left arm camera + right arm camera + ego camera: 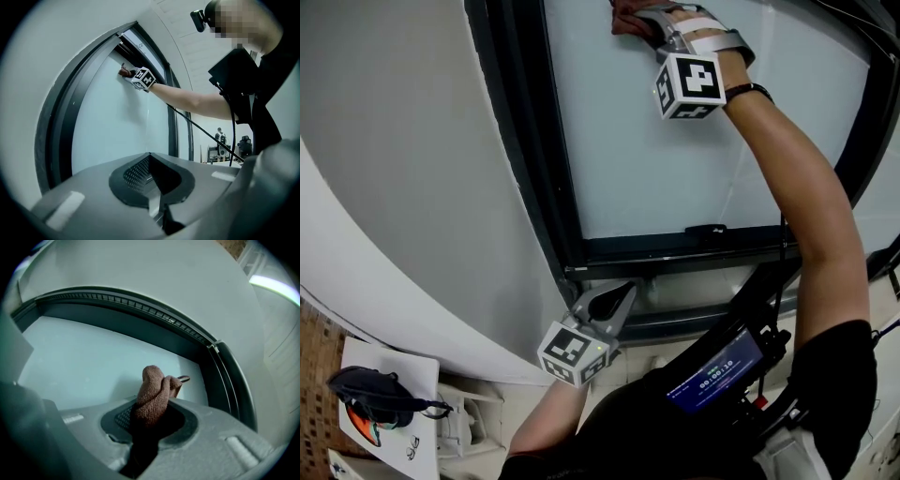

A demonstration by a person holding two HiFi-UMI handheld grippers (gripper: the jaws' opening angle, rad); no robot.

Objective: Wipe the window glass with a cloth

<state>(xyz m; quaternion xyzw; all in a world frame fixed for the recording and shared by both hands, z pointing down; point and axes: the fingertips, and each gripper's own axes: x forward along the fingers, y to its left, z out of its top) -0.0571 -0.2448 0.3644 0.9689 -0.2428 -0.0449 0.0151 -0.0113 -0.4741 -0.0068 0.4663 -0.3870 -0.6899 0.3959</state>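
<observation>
Cloth (628, 19) sits high on the window glass (647, 159) in the head view, pinched by the right gripper (654, 26); the left gripper (617, 302) hangs low by the frame (525, 141). Left gripper view: jaws pressed together, nothing between. Right gripper view: jaws clamp the brown cloth against the glass.

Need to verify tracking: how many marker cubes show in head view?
2. One cube on the right gripper, up high; the other on the left gripper, low.
</observation>
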